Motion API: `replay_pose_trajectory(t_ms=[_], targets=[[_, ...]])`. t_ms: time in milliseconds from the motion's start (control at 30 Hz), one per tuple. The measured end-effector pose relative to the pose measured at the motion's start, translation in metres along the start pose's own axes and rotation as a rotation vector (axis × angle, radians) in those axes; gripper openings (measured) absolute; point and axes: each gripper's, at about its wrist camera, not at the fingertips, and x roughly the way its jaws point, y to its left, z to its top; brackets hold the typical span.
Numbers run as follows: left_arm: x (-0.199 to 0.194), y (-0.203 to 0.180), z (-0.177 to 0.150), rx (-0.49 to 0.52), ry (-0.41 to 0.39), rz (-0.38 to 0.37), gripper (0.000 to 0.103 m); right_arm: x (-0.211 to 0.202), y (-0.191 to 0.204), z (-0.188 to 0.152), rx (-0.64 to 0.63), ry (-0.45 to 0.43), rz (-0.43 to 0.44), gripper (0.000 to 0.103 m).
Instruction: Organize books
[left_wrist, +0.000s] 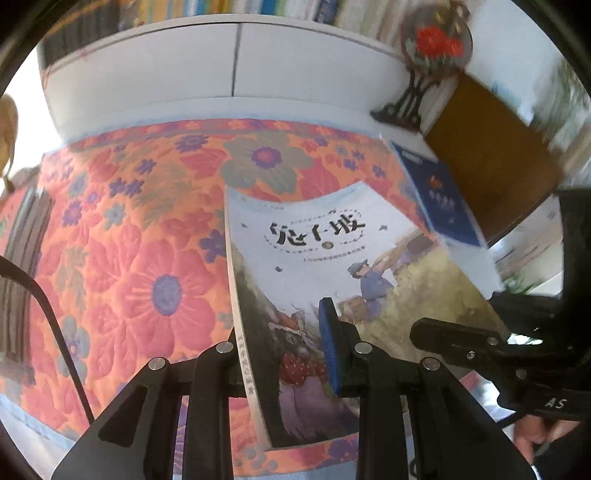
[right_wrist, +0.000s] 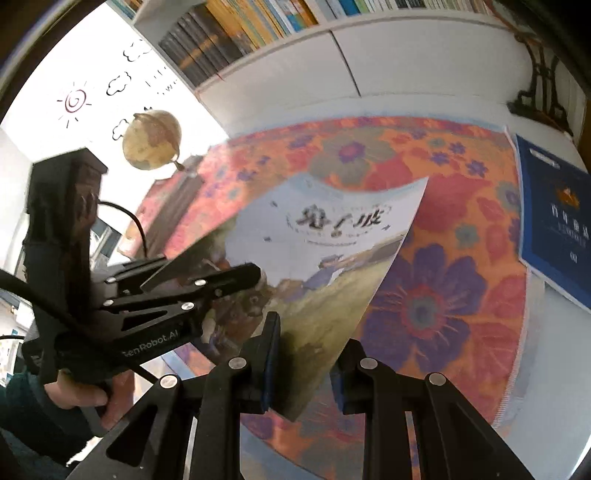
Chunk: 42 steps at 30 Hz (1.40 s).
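An illustrated picture book (left_wrist: 325, 251) with a pale blue cover is held tilted above a floral quilt (left_wrist: 122, 236). My left gripper (left_wrist: 284, 354) is shut on its spine edge. My right gripper (right_wrist: 306, 362) is shut on its opposite edge, and the book shows in that view too (right_wrist: 332, 240). The right gripper also appears in the left wrist view (left_wrist: 461, 339), and the left gripper in the right wrist view (right_wrist: 221, 277). A dark blue book (right_wrist: 554, 214) lies flat at the quilt's right edge and also shows in the left wrist view (left_wrist: 439, 195).
A white cabinet (left_wrist: 229, 59) stands behind the quilt, with a shelf of upright books (right_wrist: 258, 26) above it. A globe (right_wrist: 151, 140) stands at the left. A round ornament on a dark stand (left_wrist: 432, 51) sits at the right, beside a brown panel (left_wrist: 491, 155).
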Motion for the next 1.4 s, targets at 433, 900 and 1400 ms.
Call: replay_pose_trajectory(t_ms=[433, 900, 1400], targets=[[-0.103, 0.123, 0.006, 0.017, -0.160, -0.039, 0.024, 0.035, 0.164, 0.042, -0.085, -0.119, -0.046, 0.024], [-0.167, 0.317, -0.015, -0.156, -0.253, 0.138, 0.023, 0.176, 0.344, 0.090, -0.213, -0.073, 0.041, 0.025], [-0.132, 0.382, -0.012, -0.246, -0.217, 0.131, 0.024, 0.241, 0.359, 0.114, -0.107, -0.012, -0.021, 0.026]])
